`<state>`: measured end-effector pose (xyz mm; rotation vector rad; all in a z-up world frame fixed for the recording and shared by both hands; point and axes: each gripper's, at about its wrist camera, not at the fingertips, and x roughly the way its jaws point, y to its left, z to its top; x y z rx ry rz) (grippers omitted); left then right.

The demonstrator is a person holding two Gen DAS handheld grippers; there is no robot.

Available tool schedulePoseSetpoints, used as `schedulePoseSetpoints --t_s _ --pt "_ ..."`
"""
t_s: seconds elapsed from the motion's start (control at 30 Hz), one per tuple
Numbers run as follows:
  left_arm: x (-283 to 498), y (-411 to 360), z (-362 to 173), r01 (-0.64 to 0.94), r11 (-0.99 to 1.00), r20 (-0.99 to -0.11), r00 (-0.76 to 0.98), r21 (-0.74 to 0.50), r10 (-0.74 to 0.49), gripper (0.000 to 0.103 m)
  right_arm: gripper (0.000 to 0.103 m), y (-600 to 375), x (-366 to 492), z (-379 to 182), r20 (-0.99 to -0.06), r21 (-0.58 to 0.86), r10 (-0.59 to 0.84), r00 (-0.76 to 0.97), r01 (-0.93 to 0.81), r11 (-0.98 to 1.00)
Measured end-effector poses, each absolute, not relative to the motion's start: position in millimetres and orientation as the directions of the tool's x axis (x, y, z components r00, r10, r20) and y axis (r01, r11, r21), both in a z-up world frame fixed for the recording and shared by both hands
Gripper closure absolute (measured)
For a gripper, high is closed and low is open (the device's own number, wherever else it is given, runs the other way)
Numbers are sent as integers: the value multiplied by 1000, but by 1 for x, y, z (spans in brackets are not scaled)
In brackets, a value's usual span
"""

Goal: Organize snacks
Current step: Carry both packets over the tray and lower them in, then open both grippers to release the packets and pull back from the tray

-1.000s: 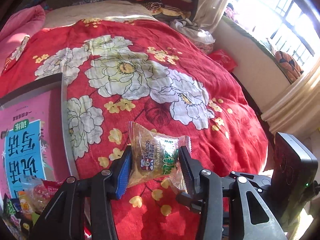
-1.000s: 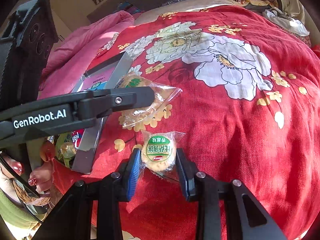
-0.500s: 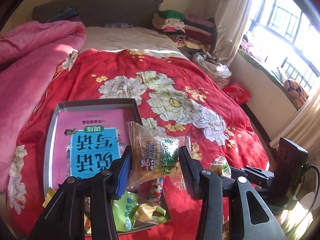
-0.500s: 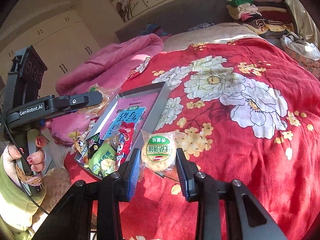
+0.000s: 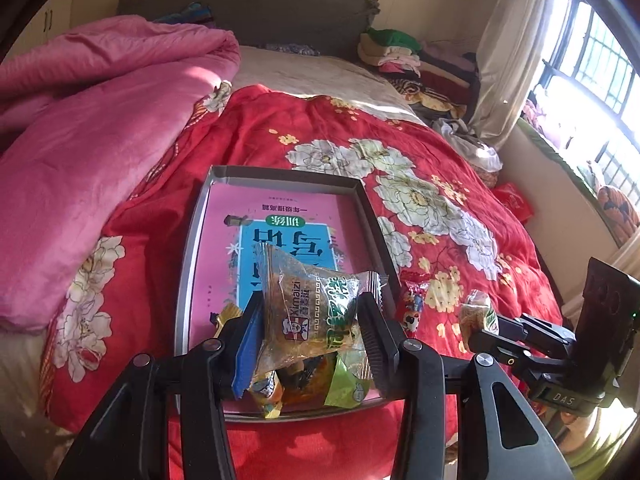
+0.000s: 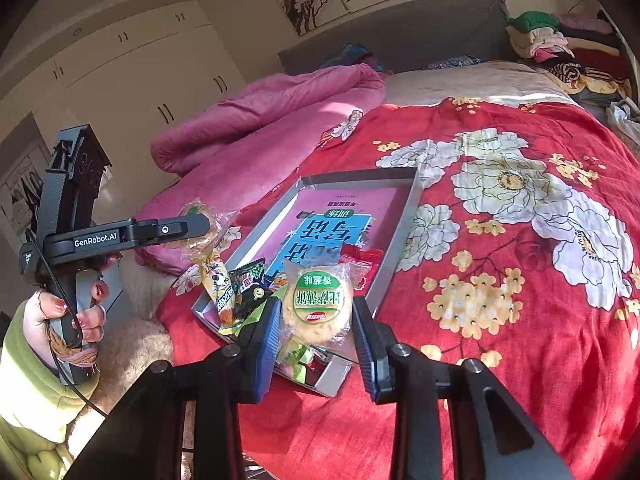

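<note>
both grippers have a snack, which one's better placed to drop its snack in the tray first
Probably left. The left gripper holds its brown snack pack directly over the tray, above the snack pile at its near end. The right gripper, gripping the round cracker pack, hangs at the tray's near corner, closer to the edge.

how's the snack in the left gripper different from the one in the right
The left gripper holds a brownish packet, squarish with crimped ends; the right gripper holds a round rice cracker in clear wrap. The packet is printed "Ximaizi"; the cracker carries a round green label. Both are clamped between the pads above the tray.
</note>
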<state>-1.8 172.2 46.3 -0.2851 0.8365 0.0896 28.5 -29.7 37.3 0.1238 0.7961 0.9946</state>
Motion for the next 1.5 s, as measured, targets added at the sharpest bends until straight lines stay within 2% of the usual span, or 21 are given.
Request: schedulePoseSetpoints --t_s 0.53,0.9,1.07,1.3,1.5 --pt "-6 169 15 -166 959 -768 635 -231 -75 55 68 18 13 34 -584 393 769 261 -738 549" --pt "1 158 -3 -127 967 -790 605 -220 -100 55 67 42 26 19 -654 305 696 296 -740 600" --pt "3 158 -8 -138 966 -800 592 -217 -95 54 66 44 30 13 -658 299 691 298 -739 604" --pt "5 158 -9 -154 969 -808 585 -195 -70 51 55 34 26 24 -632 291 702 328 -739 607" --pt "3 153 0 -142 973 -789 611 -184 -60 40 49 20 21 40 -605 270 703 375 -733 624"
